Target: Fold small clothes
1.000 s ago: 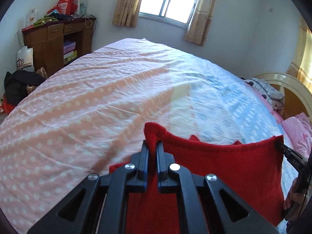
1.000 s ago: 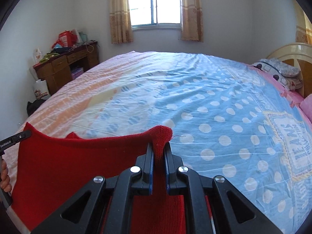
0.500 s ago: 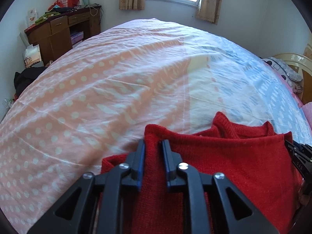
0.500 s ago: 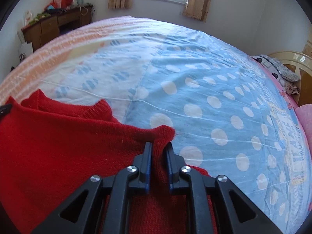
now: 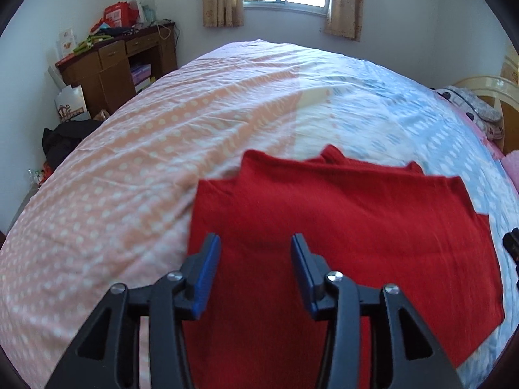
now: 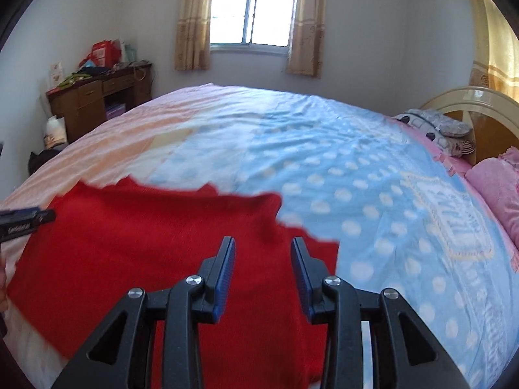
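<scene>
- The left gripper (image 5: 255, 253) is held with its fingers (image 5: 207, 265) spread wide and nothing between them, where half a second ago they were pinched on a corner of red knit.
- The right gripper (image 6: 262, 256) is likewise seen wide apart and empty above the cloth, its earlier pinch on the opposite corner having been let go.
- The red sweater (image 5: 340, 236) is now laid flat on the bed (image 5: 146, 149), doubled over on itself, with the upper layer's edge just short of the far edge and the collar peeking out beyond it.
- The release is judged to mean that one fold has been completed and set down; whether the fingers are touching the fabric cannot be told.
- A further fold, probably across the width, is judged to be what remains, for which fresh grips on an edge would be needed.
- A wooden desk (image 5: 107, 64) piled with clutter is seen well apart, by the far wall.
</scene>
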`<action>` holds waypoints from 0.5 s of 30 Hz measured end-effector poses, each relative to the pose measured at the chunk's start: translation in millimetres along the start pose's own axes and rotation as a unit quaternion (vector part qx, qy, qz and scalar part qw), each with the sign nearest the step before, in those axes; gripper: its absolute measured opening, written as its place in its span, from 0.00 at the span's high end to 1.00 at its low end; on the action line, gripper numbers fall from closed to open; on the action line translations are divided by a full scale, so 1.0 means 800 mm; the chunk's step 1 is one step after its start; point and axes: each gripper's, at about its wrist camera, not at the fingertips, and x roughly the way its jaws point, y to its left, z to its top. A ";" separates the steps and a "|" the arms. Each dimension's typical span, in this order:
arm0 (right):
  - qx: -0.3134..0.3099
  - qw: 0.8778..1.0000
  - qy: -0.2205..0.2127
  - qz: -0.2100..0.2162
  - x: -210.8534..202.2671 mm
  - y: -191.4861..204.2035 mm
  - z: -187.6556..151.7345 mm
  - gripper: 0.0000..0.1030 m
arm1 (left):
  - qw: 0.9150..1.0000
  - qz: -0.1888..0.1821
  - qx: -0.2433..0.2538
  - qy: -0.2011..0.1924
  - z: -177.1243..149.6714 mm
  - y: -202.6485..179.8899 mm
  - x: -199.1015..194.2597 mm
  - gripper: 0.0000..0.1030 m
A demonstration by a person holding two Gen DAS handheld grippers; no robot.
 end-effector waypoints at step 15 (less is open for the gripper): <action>0.024 0.998 0.046 0.024 0.021 0.020 -0.076 0.65 | 0.993 0.089 0.059 -0.058 -0.054 -0.041 -0.011 0.36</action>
